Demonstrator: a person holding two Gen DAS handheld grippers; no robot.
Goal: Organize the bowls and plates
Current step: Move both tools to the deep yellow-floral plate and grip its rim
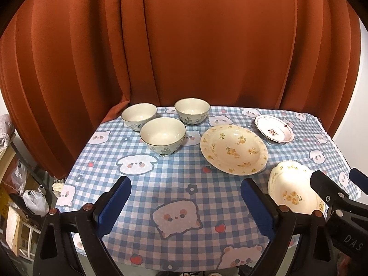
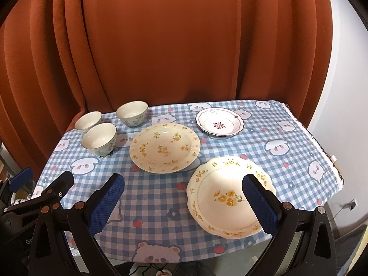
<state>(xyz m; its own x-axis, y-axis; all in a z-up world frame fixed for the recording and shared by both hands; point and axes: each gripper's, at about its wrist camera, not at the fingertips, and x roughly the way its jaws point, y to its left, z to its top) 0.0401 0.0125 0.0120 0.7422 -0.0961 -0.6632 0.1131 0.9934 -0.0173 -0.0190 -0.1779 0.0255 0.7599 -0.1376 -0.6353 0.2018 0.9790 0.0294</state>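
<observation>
Left gripper [image 1: 186, 204]: jaws spread wide, nothing held; hovered above the checked tablecloth [image 1: 161, 184].
Right gripper [image 2: 182, 203]: jaws spread, empty; scalloped yellow-flower plate [image 2: 220, 197] seen just beyond its right finger.
Bowls: three floral bowls [image 1: 162, 135] clustered ahead-left of the left gripper, none nested.
Plates: round yellow-flower plate [image 2: 164, 147] straight ahead; small red-motif plate [image 2: 219, 122] beyond, all apart.
Progress: nothing judged stacked; all sorting left.

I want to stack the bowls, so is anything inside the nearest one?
The nearest bowl looks empty: bare cream inside in both views. Its near inner wall is hidden by the rim.
</observation>
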